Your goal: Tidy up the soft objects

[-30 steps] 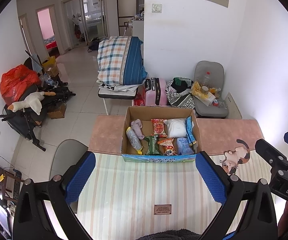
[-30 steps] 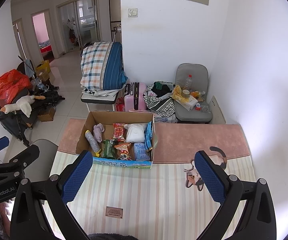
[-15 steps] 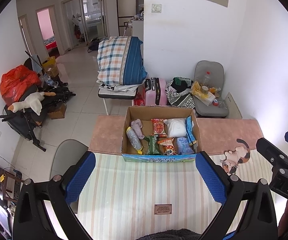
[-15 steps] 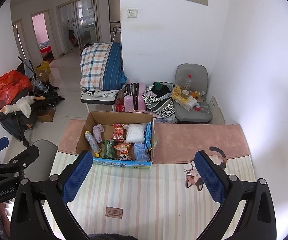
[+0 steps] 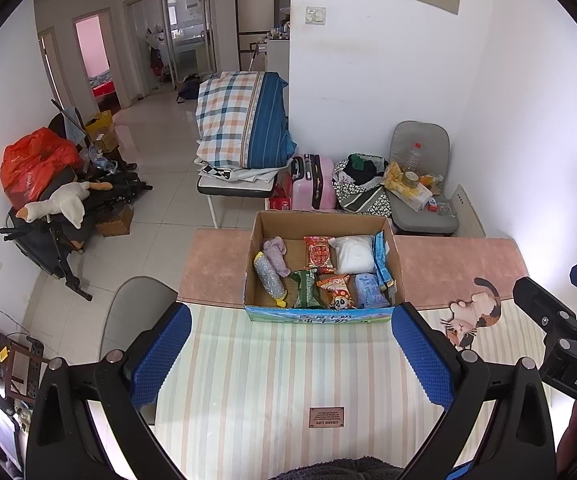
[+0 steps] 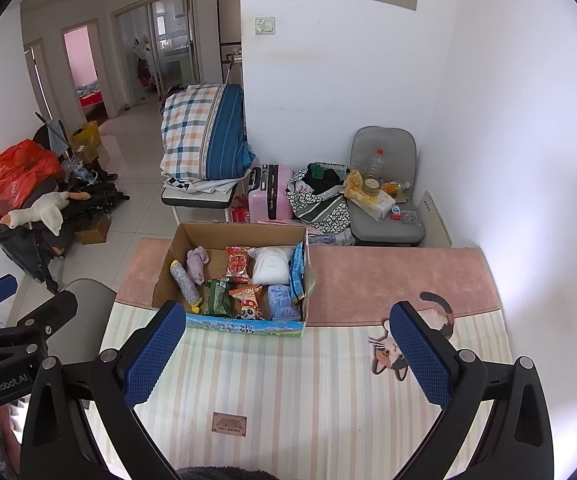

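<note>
A cardboard box [image 5: 396, 268] [image 6: 164, 276] stands on the table ahead of both grippers. It holds several soft items: a purple plush [image 5: 276, 254] [image 6: 197, 264], a silver and yellow toy [image 5: 269, 280], a white pouch [image 5: 352, 254] [image 6: 270, 268], red and green snack bags [image 5: 319, 254] and a blue packet [image 5: 368, 290]. My left gripper [image 5: 290, 354] is open and empty, held above the striped cloth short of the box. My right gripper [image 6: 286, 354] is open and empty, to the right of the left one.
A striped tablecloth [image 5: 272, 392] with a small brown label [image 5: 326, 417] covers the near table. A pink mat [image 6: 392, 276] and a cat print [image 5: 472, 318] lie at the right. Chairs, a suitcase [image 5: 312, 184] and bags stand beyond the table.
</note>
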A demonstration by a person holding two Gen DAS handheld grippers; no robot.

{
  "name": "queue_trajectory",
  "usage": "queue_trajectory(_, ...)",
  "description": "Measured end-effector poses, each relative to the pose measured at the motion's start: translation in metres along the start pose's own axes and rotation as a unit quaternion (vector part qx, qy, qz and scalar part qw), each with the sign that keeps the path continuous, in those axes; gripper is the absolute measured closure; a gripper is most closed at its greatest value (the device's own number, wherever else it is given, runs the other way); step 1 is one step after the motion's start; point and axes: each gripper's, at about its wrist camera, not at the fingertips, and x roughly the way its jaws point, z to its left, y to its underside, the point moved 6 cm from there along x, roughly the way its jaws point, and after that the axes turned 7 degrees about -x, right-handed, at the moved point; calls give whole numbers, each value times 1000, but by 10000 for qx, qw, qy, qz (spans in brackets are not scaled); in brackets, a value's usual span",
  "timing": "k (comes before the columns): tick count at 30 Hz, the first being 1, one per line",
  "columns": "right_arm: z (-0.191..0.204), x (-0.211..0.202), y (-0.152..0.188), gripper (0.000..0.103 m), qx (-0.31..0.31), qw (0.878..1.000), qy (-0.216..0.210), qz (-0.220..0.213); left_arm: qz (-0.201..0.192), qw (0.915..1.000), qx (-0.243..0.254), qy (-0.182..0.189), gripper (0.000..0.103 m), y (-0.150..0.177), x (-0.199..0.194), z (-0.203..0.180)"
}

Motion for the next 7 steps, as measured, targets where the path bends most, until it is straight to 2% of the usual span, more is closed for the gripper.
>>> queue_trajectory(7, 0, 0, 0, 0, 5, 10000, -3, 4, 23, 10000, -15, 6, 0, 0, 1, 1)
